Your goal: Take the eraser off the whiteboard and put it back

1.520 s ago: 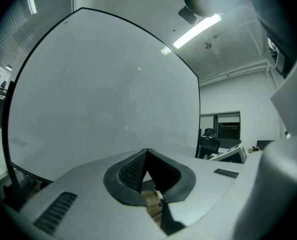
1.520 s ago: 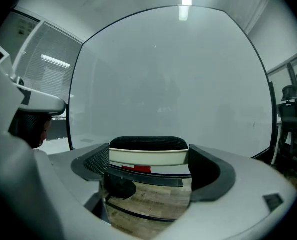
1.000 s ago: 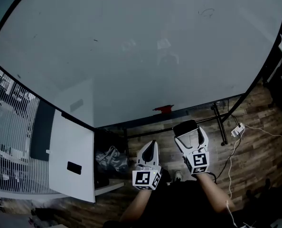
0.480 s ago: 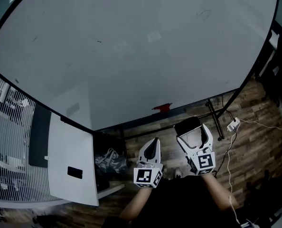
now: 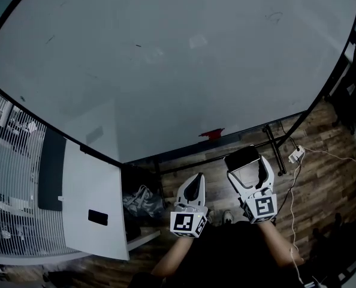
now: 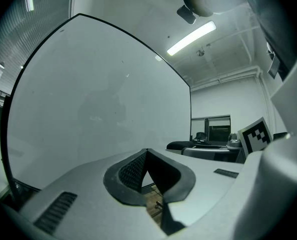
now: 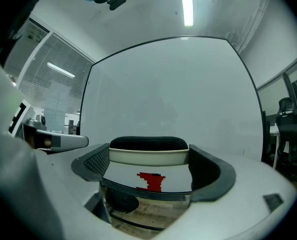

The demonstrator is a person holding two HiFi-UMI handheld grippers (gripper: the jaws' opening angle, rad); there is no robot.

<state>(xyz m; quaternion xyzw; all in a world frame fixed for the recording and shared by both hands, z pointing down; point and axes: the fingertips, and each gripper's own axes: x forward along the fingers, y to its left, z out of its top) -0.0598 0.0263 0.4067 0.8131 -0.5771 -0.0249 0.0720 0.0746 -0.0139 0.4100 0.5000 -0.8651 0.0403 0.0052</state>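
Eraser off the board: the right gripper, jaws clamped on the eraser, has drifted slightly down and right and hangs just below the lower edge of the whiteboard, near a red tab. Removal looks done; the return remains. The left gripper, alongside, is pressed closed on nothing. No brand or legible writing shows, only the grippers' square markers and faint board smudges.

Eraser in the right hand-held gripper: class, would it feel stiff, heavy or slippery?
Probably light: the eraser sits level across the right hand-held gripper without sagging. Its pale body looks like stiff plastic, so possibly slippery, though the textured pads should help. The dark felt strip likely gives softly.
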